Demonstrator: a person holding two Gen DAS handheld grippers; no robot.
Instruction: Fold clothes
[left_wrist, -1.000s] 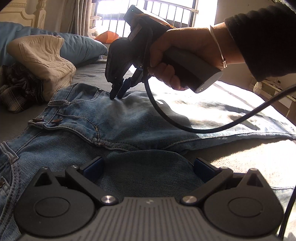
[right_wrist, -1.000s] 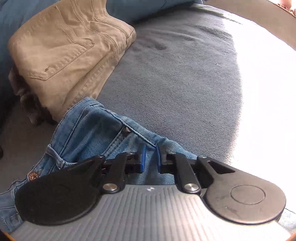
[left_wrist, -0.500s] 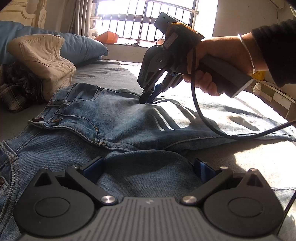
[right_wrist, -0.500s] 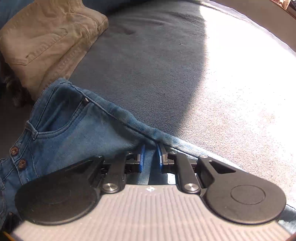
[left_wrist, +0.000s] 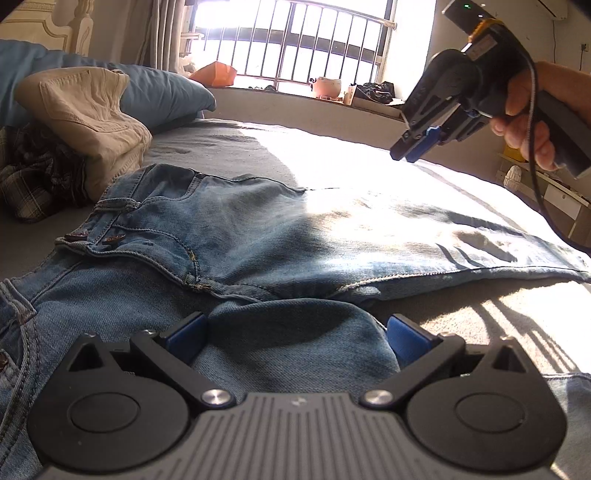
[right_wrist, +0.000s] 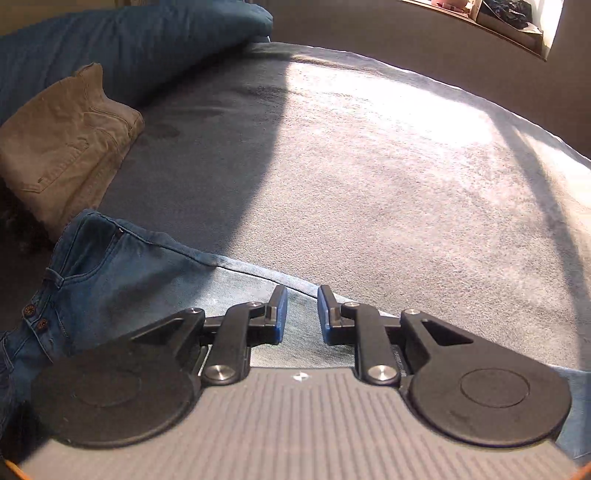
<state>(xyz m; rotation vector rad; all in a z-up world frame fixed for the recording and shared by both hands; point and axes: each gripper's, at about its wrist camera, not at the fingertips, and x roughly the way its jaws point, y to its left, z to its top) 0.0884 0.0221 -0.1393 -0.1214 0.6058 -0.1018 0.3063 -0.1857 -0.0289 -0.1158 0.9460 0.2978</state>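
Note:
Blue jeans (left_wrist: 240, 229) lie spread flat on the grey bed, waistband to the left and one leg running right into sunlight. My left gripper (left_wrist: 295, 332) rests low on the near side with its jaws wide open, and a hump of denim lies between the blue pads. My right gripper (left_wrist: 404, 155), held in a hand, hangs in the air above the far side of the jeans, clear of the cloth. In the right wrist view its jaws (right_wrist: 302, 314) are opening, a narrow gap shows and nothing sits between them. The jeans' (right_wrist: 129, 266) far edge lies below.
Folded beige trousers (left_wrist: 85, 114) rest on a blue pillow (left_wrist: 162, 96) at the far left, with a plaid garment (left_wrist: 33, 181) beneath. The grey bed (right_wrist: 369, 166) stretches bare beyond the jeans. A black cable (left_wrist: 539, 177) hangs from the right gripper. A cluttered window sill (left_wrist: 332, 88) lies behind.
My right gripper has lifted off the jeans near the waistband and swung up and to the right, its jaws parting slightly. The left gripper and the jeans have stayed put.

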